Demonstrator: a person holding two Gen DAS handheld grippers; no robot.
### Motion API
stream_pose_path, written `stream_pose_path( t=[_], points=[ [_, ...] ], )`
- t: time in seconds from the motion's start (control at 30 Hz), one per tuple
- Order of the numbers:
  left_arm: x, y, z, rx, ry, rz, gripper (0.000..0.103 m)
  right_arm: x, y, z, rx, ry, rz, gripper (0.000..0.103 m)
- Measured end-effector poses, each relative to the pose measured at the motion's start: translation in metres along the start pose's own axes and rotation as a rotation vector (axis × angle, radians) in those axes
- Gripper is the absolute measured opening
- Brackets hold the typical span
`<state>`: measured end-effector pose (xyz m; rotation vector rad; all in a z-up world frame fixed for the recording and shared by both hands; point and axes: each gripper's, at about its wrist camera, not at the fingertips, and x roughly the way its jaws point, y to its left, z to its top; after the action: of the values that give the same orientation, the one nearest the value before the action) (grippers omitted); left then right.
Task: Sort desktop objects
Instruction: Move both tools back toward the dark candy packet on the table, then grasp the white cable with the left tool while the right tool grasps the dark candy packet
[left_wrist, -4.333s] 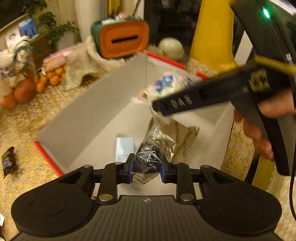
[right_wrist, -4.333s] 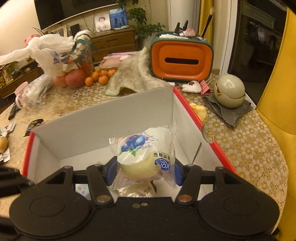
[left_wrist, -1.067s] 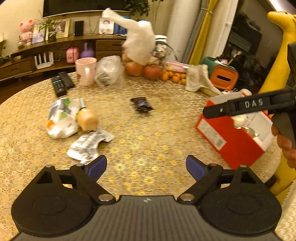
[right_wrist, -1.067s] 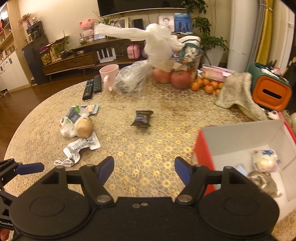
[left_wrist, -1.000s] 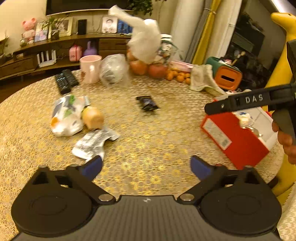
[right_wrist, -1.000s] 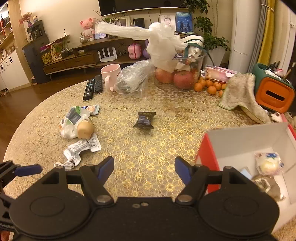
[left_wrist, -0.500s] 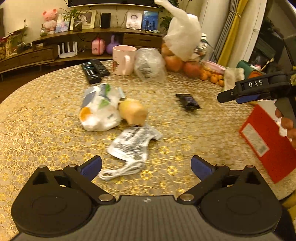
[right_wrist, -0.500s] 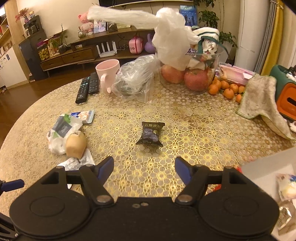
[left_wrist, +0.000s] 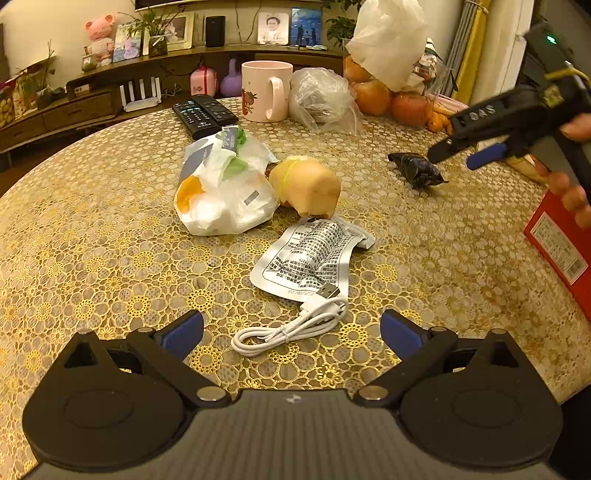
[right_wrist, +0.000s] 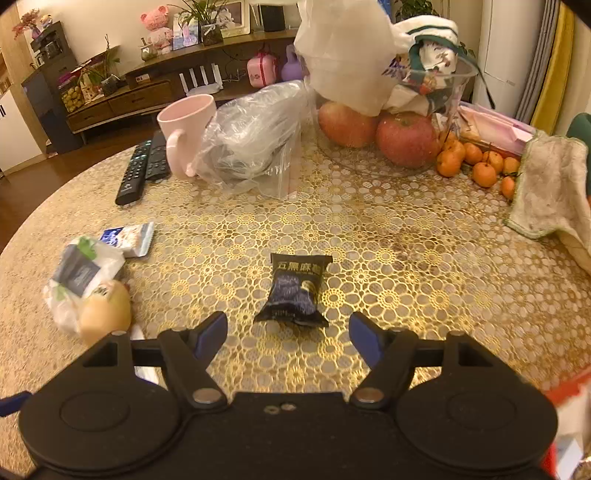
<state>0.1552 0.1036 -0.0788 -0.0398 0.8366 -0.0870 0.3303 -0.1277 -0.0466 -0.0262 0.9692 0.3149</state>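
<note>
**Two open grippers, two pickups lined up beside the red box**

Sorting into the red box (left_wrist: 557, 240), at the table's right edge. Taken as landmark throughout.

Farthest left of the box: white plastic bag (left_wrist: 221, 192), bulky and soft, touching a tan bun-like item (left_wrist: 308, 182) on its box-facing side. Best left until smaller pieces are cleared (a bag that loose will slump in a narrow pinch).

Between bag and box, toward the near edge: flat printed packet (left_wrist: 314, 254), with a coiled white USB cable (left_wrist: 291, 326) partly lying on its near corner. Left gripper (left_wrist: 291, 332) hovering right at the cable, fingers spread wide, nothing between them. Lower straight down, straddle the bundled loops, not the loose plug end, then close; otherwise likely to trail and drag the packet along.

Nearer the box, further back on the table: small black snack packet (right_wrist: 293, 291), lying flat and alone. Right gripper (right_wrist: 288, 332) just short of it, fingers spread, empty. Advance a little, pinch across the narrow width at mid-body, not the crimped end (slippery foil, probably), lift clear before swinging toward the box.

Keep the two grippers apart when both head for the box.
</note>
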Motion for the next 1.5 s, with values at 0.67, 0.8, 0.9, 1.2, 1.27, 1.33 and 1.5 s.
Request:
stream_pose_path(
  t=[0.67,0.8,0.9,1.2,1.27,1.33,1.5],
  points=[
    [0.015,-0.003,-0.008,0.046,-0.032,0.044,0.083,0.058,0.005,0.017,-0.004,0.032,-0.045,0.071],
    [0.013,-0.006,-0.008,0.061,-0.047,0.040,0.061,0.063,0.007,0.017,-0.013,0.041,-0.054,0.067],
    [0.012,-0.008,-0.007,0.071,-0.048,0.039,0.049,0.066,0.007,0.017,-0.010,0.051,-0.058,0.062],
    [0.010,-0.008,-0.004,0.044,-0.034,0.026,0.022,0.062,0.005,0.015,-0.008,0.041,-0.081,0.039],
    [0.010,-0.007,-0.003,0.033,-0.032,0.023,0.022,0.059,0.004,0.014,-0.006,0.037,-0.083,0.036],
    [0.010,-0.007,-0.003,0.026,-0.029,0.023,0.022,0.056,0.003,0.014,0.000,0.034,-0.081,0.035],
    [0.008,-0.008,-0.003,0.009,-0.015,0.022,0.021,0.045,0.001,0.010,-0.001,0.031,-0.074,0.033]
  ],
)
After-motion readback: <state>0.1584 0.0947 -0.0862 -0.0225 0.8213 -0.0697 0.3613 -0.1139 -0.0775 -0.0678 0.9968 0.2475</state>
